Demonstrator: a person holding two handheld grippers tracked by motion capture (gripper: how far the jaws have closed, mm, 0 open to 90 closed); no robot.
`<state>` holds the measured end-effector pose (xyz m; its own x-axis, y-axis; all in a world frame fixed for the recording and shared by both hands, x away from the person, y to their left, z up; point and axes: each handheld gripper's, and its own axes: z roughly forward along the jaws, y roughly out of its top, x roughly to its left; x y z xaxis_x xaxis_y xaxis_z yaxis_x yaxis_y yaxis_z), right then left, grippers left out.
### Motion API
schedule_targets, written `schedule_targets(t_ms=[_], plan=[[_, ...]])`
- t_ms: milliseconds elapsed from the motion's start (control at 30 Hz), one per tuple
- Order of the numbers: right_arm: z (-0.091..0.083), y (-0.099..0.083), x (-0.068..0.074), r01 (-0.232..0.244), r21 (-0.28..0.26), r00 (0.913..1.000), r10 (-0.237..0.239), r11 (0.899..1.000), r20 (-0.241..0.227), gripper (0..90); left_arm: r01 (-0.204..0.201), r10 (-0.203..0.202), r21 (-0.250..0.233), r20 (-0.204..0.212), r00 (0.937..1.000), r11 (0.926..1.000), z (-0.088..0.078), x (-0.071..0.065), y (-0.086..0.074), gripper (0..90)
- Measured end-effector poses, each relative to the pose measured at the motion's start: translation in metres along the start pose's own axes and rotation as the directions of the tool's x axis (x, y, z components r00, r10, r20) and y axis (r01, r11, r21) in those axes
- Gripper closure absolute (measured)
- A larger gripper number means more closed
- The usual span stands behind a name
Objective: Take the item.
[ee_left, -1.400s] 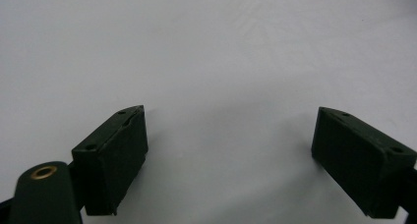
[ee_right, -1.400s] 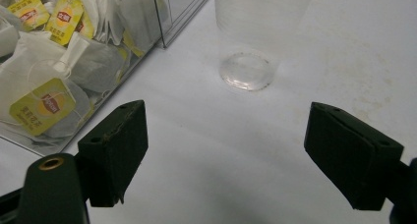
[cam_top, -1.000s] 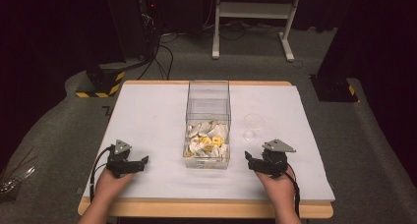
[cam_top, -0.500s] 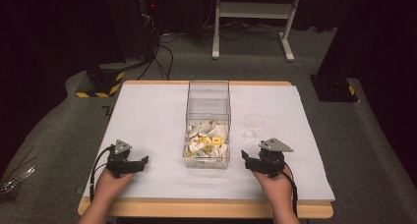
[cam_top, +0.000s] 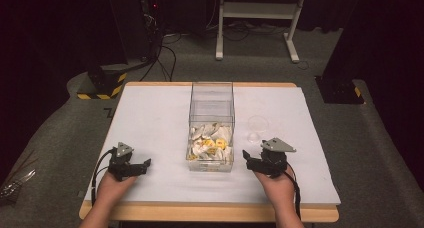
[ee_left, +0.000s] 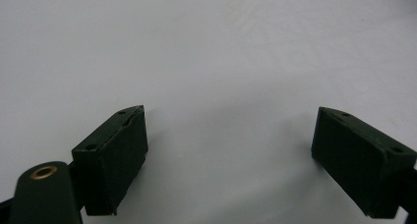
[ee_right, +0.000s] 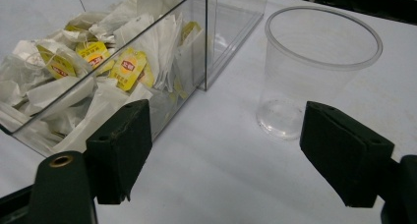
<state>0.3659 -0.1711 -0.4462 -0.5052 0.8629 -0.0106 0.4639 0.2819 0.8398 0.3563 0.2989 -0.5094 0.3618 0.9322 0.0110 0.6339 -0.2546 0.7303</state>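
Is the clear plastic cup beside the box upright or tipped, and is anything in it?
Upright and empty: the cup stands on its base, rim up, nothing inside.

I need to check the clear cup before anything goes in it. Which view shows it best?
The right gripper view: the clear cup stands upright and empty beside the box of tea bags. The high view shows it faint and small. The left gripper view faces bare table.

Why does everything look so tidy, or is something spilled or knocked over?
Nothing stands out. The tea bags are all inside the clear box, the plastic cup stands upright beside it, and the white table shows no spill.
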Motion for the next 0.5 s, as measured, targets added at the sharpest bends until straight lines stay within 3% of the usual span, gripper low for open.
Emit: schedule_targets(t_ms=[500], plan=[[-0.001,0.014,-0.001,0.0,0.004,0.9999,0.0,1.0,-0.015,21.1,0.0,0.0,-0.002,-0.002,1.0,1.0,0.0,0.0,0.0,13.9]])
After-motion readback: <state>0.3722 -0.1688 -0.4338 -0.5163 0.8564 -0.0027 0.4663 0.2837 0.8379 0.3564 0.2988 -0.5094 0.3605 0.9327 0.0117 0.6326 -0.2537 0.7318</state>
